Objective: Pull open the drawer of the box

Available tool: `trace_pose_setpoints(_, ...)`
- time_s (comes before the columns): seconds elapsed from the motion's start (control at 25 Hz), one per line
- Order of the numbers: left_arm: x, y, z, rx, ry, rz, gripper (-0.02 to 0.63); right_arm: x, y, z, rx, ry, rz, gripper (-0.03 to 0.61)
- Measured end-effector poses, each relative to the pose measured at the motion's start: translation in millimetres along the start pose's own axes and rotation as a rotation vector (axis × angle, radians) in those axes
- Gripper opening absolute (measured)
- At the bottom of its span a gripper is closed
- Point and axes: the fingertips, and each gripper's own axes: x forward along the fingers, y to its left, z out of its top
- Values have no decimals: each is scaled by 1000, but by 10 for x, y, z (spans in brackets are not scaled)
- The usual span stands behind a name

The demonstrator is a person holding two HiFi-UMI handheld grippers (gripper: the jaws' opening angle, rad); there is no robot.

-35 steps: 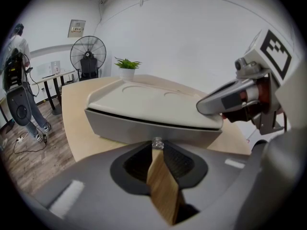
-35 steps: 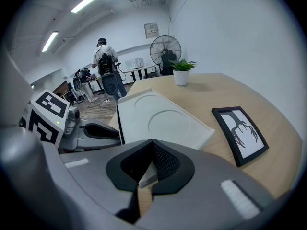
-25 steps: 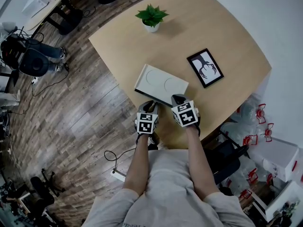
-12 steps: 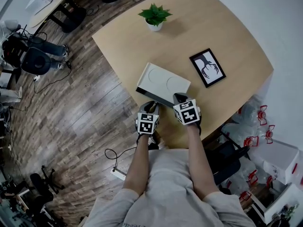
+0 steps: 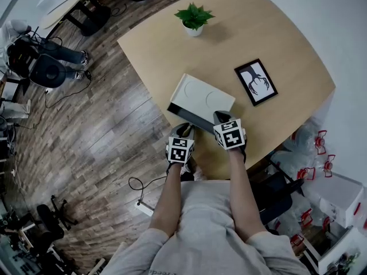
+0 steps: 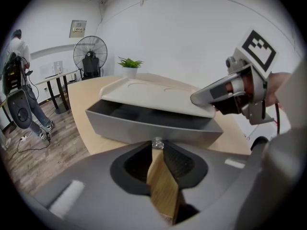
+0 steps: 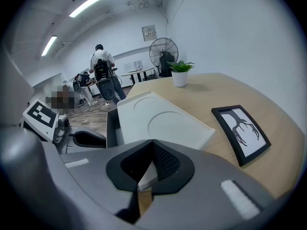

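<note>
Nothing legible anywhere: framed notice [image 6: 77, 28] just above the fan [image 6: 89, 54], slightly to its left, far too small to make out

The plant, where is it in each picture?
Head view: plant at top middle, beyond the box.
Left gripper view: plant left of middle, upper half, behind the box.
Right gripper view: plant right of middle, upper half, beyond the box.
Shared landmark: the box.
</note>
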Motion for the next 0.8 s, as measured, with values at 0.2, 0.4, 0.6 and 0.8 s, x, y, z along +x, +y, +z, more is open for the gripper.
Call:
trace_pose_setpoints(0.2,-37,-10,13,-4,-7,1,132,6,-5,-3,1,0,2,2)
trace_pose_setpoints(0.4,-57,-10,-40,0,-6,5,132,6,-5,-10,-1,-3,1,2)
trace_pose_setpoints(0.6,-78,-9,-69,-5,-12,10,132,4,-7,-13,-3,-4,1,2)
trace_pose_setpoints(0.8,-120,-2,-103,-9,-9,16,132,-6,-2,-8,-4,-6,2,2)
